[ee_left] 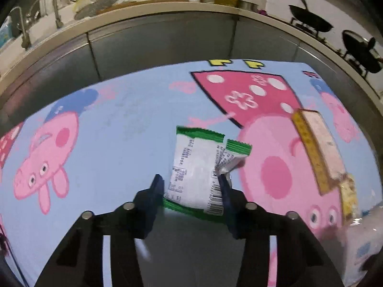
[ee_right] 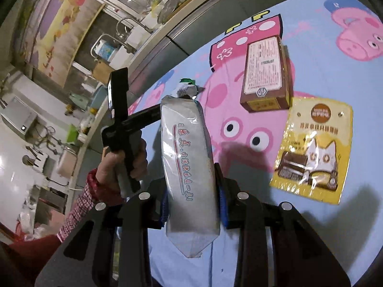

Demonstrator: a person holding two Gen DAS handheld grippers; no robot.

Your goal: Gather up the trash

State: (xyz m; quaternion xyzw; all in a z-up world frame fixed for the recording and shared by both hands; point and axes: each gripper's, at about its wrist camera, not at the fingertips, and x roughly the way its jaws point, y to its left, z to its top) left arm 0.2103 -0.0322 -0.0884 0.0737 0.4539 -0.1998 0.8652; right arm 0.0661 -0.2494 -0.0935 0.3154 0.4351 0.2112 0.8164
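on the worktop [ee_left: 107, 124], which is covered by a light blue cloth printed with pink cartoon pigs, several pieces of packaging lie scattered. in the left wrist view, the left gripper [ee_left: 191, 186] has its jaws set narrow on a white wrapper with green ends [ee_left: 194, 172]; the wrapper sits between the two blue pads, both of which press on its edges, and its far end is crumpled and torn open. its near green edge seems lifted off the cloth, though i cannot tell for sure. to the right of it, well apart, a brown and yellow box [ee_left: 316, 148] lies on the big pig's face.

in the right wrist view, the right gripper [ee_right: 192, 191] has its jaws closed narrow on a silvery grey pouch with red and blue lettering [ee_right: 189, 157]. the pouch stands on end between the pads, held clear above the cloth, with its pointed bottom corner hanging toward the camera. beyond it the brown box [ee_right: 265, 71] rests on the cloth, and just beside the box, on the near side, a flat yellow packet with a cat drawing [ee_right: 313, 150] lies face up. at left in this view, a person's hand [ee_right: 124, 165] with a red checked sleeve [ee_right: 79, 205] grips the black handle of the other gripper. behind the worktop runs a kitchen counter [ee_left: 153, 12] with a tap [ee_left: 51, 7] and dark pans [ee_left: 311, 19] on a stove.
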